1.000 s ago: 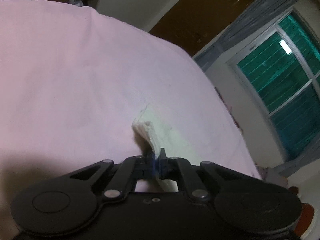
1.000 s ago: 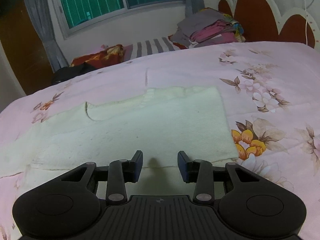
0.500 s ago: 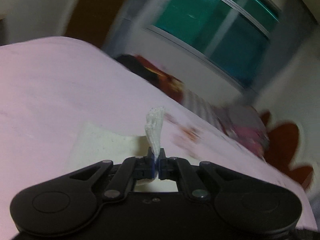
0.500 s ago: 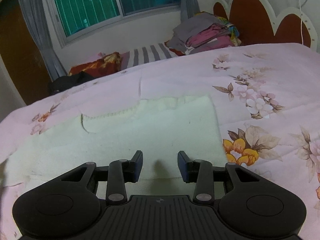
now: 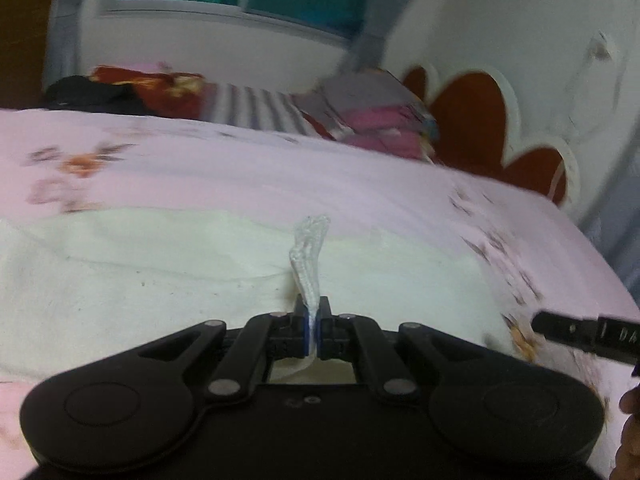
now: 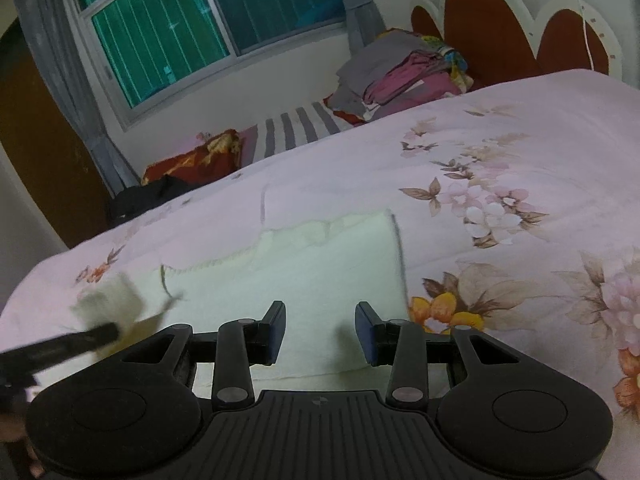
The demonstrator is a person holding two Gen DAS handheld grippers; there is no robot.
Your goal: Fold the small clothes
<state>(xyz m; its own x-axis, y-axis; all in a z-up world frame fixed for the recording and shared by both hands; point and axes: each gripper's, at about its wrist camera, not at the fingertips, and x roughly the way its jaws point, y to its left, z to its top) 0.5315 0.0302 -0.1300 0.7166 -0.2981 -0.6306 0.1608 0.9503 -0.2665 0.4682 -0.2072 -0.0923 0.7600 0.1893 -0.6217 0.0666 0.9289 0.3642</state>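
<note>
The left gripper (image 5: 313, 320) was clamped tight on a thin edge of the cream garment (image 5: 160, 280), its blue-padded fingers pressed together with a narrow strip of the fabric standing up out of the pinch and another bit trailing down behind the jaws. The rest of that garment lay spread flat on the pink floral bedspread (image 5: 280, 168), stretching away to the left and ahead of the gripper. At the right edge of the left wrist view a dark bar of the other tool showed, blurred. The right gripper (image 6: 320, 332) hung with its jaws partly apart and nothing between them; the pads touched no cloth, and the garment (image 6: 320, 264) lay on the bed directly beyond and beneath the fingertips, its right edge straight and its far edge ragged. In the right wrist view a lifted corner of the cream fabric appeared at the lower left as a smeared patch, with the dark blurred bar of the left tool crossing just under it. Farther off, a pile of folded clothes (image 6: 400, 72) sat near the red and white headboard (image 6: 488, 28), beside a striped pillow (image 6: 300, 124), under a window (image 6: 180, 28) with grey curtains.
</note>
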